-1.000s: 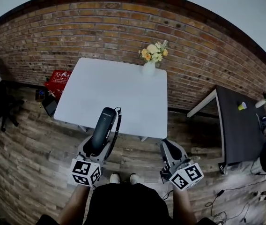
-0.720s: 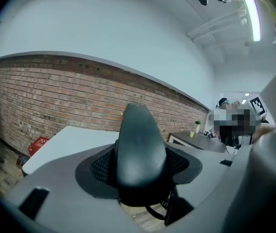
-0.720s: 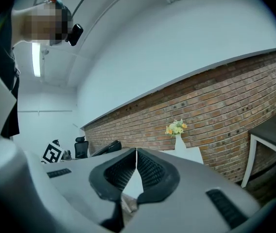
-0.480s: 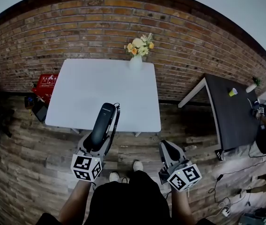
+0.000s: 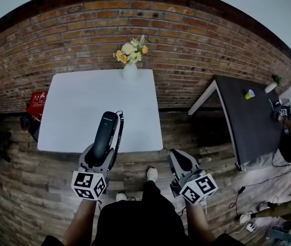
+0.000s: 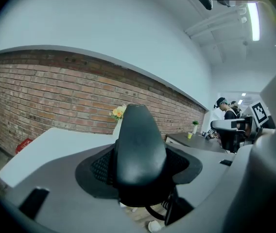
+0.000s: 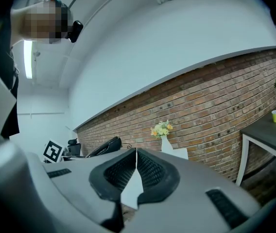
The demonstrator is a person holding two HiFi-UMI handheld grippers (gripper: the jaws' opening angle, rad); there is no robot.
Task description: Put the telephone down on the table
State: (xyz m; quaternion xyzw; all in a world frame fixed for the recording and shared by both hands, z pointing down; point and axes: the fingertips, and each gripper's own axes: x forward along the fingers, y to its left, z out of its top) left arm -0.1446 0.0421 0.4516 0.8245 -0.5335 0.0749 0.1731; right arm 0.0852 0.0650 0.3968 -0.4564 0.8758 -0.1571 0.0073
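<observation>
My left gripper [image 5: 99,148] is shut on a black telephone handset [image 5: 104,132], whose coiled cord [image 5: 119,132] hangs along its right side. The handset pokes forward over the near edge of the white table [image 5: 79,106] and is held above it. In the left gripper view the handset [image 6: 137,149] fills the space between the jaws. My right gripper [image 5: 179,159] is held over the wooden floor to the right of the table, shut with nothing in it; in the right gripper view its pads [image 7: 150,171] meet along a thin line.
A white vase of flowers [image 5: 130,65] stands at the table's far edge by the brick wall. A red crate [image 5: 35,102] sits on the floor to the left. A dark table [image 5: 248,122] stands to the right. People are at desks in the far right background.
The view has shifted: the table now lies further left and closer. The handset, still held by the left gripper, has come over the table's near edge. The right gripper stays shut.
</observation>
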